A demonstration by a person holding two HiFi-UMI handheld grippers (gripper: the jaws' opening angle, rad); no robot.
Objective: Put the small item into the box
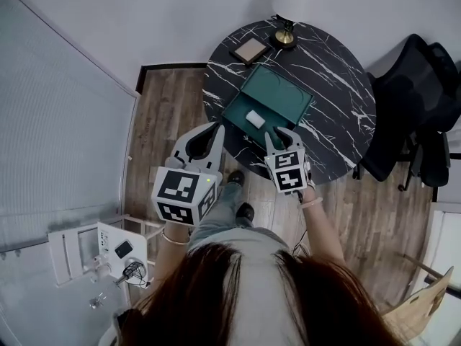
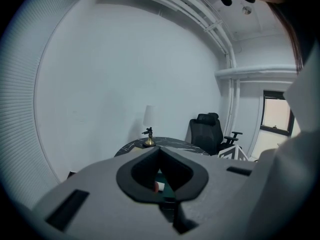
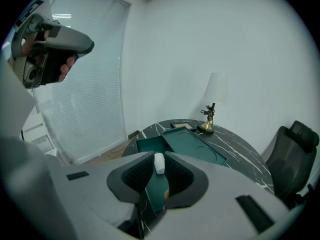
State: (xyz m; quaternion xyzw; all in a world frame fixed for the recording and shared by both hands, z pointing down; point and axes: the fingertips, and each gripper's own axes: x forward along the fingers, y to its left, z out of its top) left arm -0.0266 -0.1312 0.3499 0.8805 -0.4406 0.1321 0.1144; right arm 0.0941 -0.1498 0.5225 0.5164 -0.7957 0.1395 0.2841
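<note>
The small white item [image 1: 256,118] lies in the green box [image 1: 236,111], mid-frame, just up-left of right gripper [image 1: 282,131] tips, w/ jaws slightly apart & empty; left gripper [image 1: 216,126] tips together, holding nothing (box mostly hidden behind its jaws).

soft even daylight, fisheye-warped dark edges

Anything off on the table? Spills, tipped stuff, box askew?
Nothing stands out. The green box sits open on the marble table, lid folded back, small white item lying inside. The lamp stands upright; the picture frame lies flat. No spill or damage shows.
</note>
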